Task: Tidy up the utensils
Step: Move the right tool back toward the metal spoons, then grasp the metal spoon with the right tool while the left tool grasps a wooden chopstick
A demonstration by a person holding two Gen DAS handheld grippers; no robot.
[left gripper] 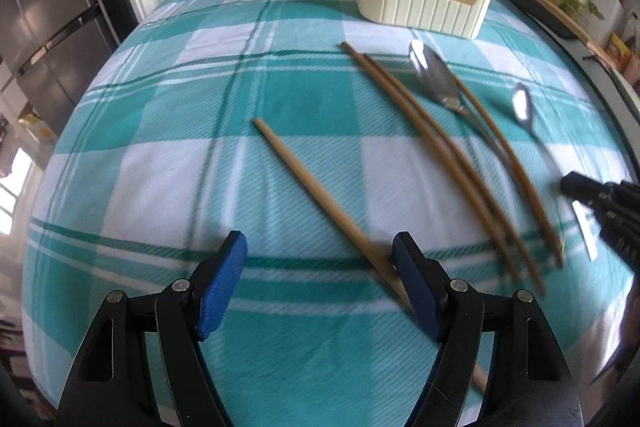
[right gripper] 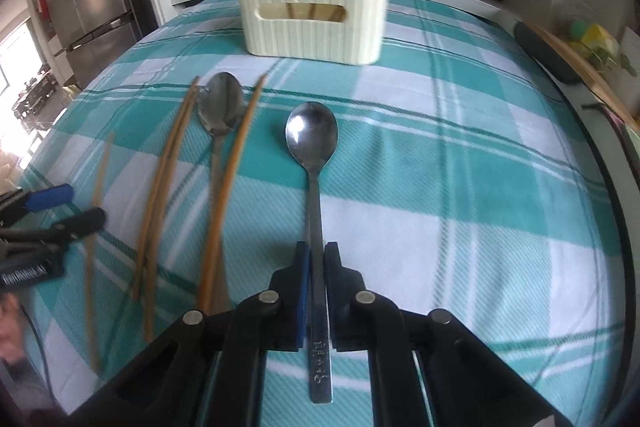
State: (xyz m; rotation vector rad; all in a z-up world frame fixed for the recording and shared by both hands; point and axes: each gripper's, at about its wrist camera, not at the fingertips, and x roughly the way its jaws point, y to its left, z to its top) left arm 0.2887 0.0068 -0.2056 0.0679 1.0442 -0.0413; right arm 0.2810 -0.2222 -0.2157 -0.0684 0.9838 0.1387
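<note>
Right wrist view shows you the desk point(right gripper: 460, 187), covered with a teal and white checked cloth, as the largest thing. At its far side stands a cream holder point(right gripper: 314, 7), upright, with some wooden sticks rising from its top. In front of it the utensils lie on the cloth. Your right hand-held gripper point(right gripper: 316, 255) has its fingers closed on the handle of a spoon point(right gripper: 312, 135); the bowl of this spoon points toward the holder. To the left of it lies a second spoon point(right gripper: 221, 103), with one chopstick point(right gripper: 228, 183) just beside it on the right and a pair of chopsticks point(right gripper: 166, 179) on the left.

In the left wrist view, your left hand-held gripper point(left gripper: 320, 247) is wide open and low over the cloth. A single chopstick point(left gripper: 320, 199) lies slanted and passes just beside the inner face of its right finger point(left gripper: 416, 283); I cannot tell if they touch. Nothing is between the two blue pads.
</note>
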